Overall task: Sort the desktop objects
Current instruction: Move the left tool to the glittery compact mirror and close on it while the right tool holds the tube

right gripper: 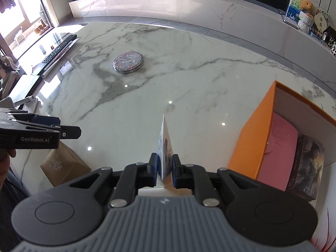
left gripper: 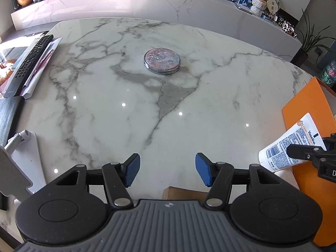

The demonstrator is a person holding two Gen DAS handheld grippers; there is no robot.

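My right hand-held gripper point(right gripper: 164, 169) clamps the Vaseline tube point(right gripper: 164, 147) edge-on just beside the orange box point(right gripper: 255, 126) for stowing, while my left hand-held gripper point(left gripper: 167, 171) hovers open, empty.

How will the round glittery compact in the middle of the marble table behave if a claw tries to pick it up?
The compact lies flat and thin, so it probably will not roll. Its shiny metal rim on the polished table may slide when pushed. It possibly holds a mirror, so fragile.

A white Vaseline tube point(left gripper: 292, 141) is held edge-on beside the open orange box point(right gripper: 257, 126). A round glittery compact mirror point(left gripper: 162, 61) lies flat mid-table.
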